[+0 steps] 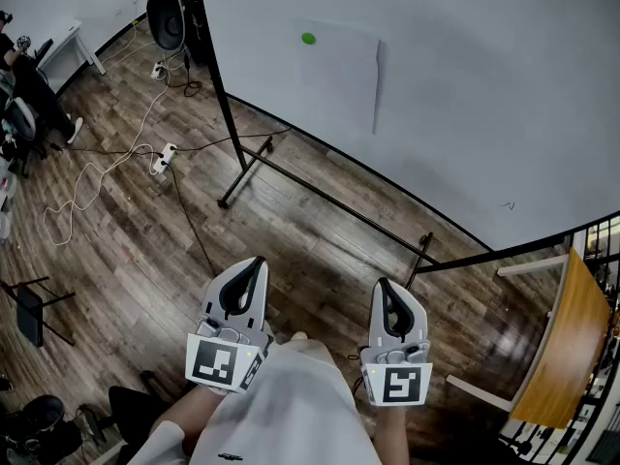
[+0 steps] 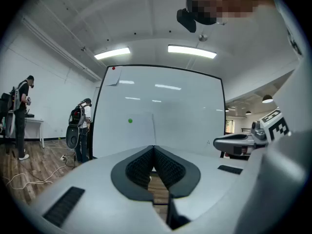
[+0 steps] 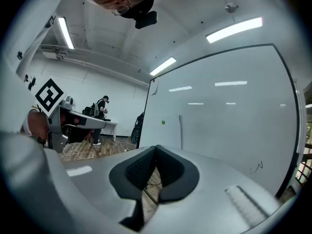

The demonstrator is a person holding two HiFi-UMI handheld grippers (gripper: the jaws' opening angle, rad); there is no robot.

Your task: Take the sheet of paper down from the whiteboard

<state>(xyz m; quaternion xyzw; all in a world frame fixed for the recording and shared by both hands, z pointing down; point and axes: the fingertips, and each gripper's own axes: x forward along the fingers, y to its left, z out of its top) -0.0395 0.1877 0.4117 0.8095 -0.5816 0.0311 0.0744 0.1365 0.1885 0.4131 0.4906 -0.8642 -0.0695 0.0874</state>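
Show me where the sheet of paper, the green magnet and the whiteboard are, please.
sheet of paper (image 1: 337, 77), head view, middle of the sheet.
green magnet (image 1: 308, 38), head view, its centre.
whiteboard (image 1: 484, 85), head view, bare surface right of the paper.

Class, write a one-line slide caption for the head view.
Left claw and right claw, both shut, hover before a whiteboard where a green magnet pins the sheet of paper.

I count two claws of mine, the left claw (image 1: 254, 263) and the right claw (image 1: 384, 284); one whiteboard (image 1: 465, 95); one sheet of paper (image 1: 339, 71); one green magnet (image 1: 308, 38); two strips on the floor (image 1: 126, 250), a far power strip (image 1: 158, 69) and a near power strip (image 1: 163, 158); one wooden tabletop (image 1: 567, 347) at right.
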